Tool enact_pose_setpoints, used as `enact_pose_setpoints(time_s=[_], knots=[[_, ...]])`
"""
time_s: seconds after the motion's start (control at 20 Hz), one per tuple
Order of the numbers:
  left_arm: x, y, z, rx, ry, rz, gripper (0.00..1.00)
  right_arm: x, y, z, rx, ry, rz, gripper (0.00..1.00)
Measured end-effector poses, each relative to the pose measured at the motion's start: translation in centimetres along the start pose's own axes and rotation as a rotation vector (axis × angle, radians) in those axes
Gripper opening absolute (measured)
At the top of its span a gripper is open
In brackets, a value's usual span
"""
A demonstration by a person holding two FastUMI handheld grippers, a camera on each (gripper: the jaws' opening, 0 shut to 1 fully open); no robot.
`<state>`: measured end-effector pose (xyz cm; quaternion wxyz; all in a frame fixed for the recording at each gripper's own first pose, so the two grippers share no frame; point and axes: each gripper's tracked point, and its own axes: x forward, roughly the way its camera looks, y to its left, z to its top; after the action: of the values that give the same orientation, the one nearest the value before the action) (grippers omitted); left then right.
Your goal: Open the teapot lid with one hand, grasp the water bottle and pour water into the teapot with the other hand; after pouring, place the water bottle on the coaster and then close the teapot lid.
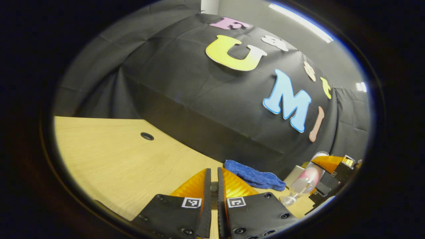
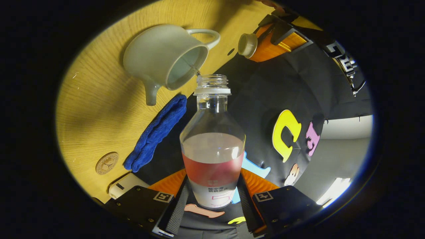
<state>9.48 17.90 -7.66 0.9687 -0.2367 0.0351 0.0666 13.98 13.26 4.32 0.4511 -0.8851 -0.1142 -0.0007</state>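
In the right gripper view my right gripper (image 2: 214,181) is shut on the clear water bottle (image 2: 212,142). The bottle is uncapped, partly full and tipped toward the white teapot (image 2: 159,56). The bottle's mouth (image 2: 212,81) sits just off the teapot's open rim, and a thin trickle runs between them. The teapot's lid (image 2: 247,44) is held off to the side at the tips of my left gripper (image 2: 257,44). In the left gripper view that gripper (image 1: 212,171) has its fingers almost together, and the tilted bottle (image 1: 303,182) shows at the right. The round wooden coaster (image 2: 107,162) lies on the table.
A blue cloth (image 2: 156,132) lies between the teapot and the coaster, also visible as the blue cloth (image 1: 254,176). A white box (image 2: 127,186) sits near the coaster. The wooden table (image 1: 109,159) has a small cable hole (image 1: 147,136). The black booth wall stands behind.
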Motion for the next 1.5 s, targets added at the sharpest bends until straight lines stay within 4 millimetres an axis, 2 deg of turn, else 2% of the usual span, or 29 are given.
enact_pose_setpoints(time_s=[0.4, 0.65, 0.75, 0.8, 0.85, 0.9, 1.05, 1.1, 1.2, 1.25, 1.3, 1.45, 1.5], knots=[[-0.1, 0.2, 0.0, -0.015, -0.001, 0.003, 0.17, 0.2, -0.4, 0.2, -0.025, 0.000, -0.028, 0.74], [-0.1, 0.2, 0.1, -0.014, 0.000, 0.004, 0.17, 0.1, 0.3, -0.2, 0.018, 0.006, -0.006, 0.73], [-0.1, 0.1, 0.0, -0.012, 0.002, 0.004, 0.17, 0.1, 1.1, -0.2, 0.061, 0.006, 0.025, 0.74], [-0.1, 0.1, 0.0, -0.011, 0.003, 0.004, 0.14, 0.0, 1.6, -0.2, 0.092, 0.005, 0.048, 0.74], [-0.1, 0.1, 0.1, -0.010, 0.003, 0.004, 0.17, -0.1, 2.3, -0.1, 0.135, 0.006, 0.077, 0.74], [-0.1, 0.1, 0.0, -0.009, 0.003, 0.004, 0.14, -0.3, 2.9, -0.1, 0.188, 0.008, 0.108, 0.74], [-0.1, 0.0, -0.1, -0.003, 0.008, 0.003, 0.14, -0.7, 4.4, -0.3, 0.331, 0.025, 0.183, 0.74], [-0.1, 0.0, -0.2, 0.000, 0.009, 0.004, 0.17, -0.7, 4.8, -0.4, 0.373, 0.031, 0.201, 0.74], [-0.1, 0.0, -0.2, 0.008, 0.010, 0.005, 0.17, -0.8, 6.1, -0.8, 0.467, 0.049, 0.242, 0.74], [-0.1, 0.0, -0.2, 0.013, 0.011, 0.004, 0.14, -0.9, 6.8, -1.1, 0.511, 0.061, 0.261, 0.74], [-0.1, 0.0, -0.2, 0.018, 0.012, 0.002, 0.17, -0.9, 7.5, -1.4, 0.554, 0.076, 0.282, 0.74], [0.0, -0.5, -0.4, 0.038, 0.015, -0.004, 0.14, -1.2, 10.0, -2.5, 0.697, 0.121, 0.354, 0.74], [0.1, -0.6, -0.4, 0.048, 0.017, -0.005, 0.17, -1.2, 10.4, -2.9, 0.747, 0.134, 0.370, 0.75]])
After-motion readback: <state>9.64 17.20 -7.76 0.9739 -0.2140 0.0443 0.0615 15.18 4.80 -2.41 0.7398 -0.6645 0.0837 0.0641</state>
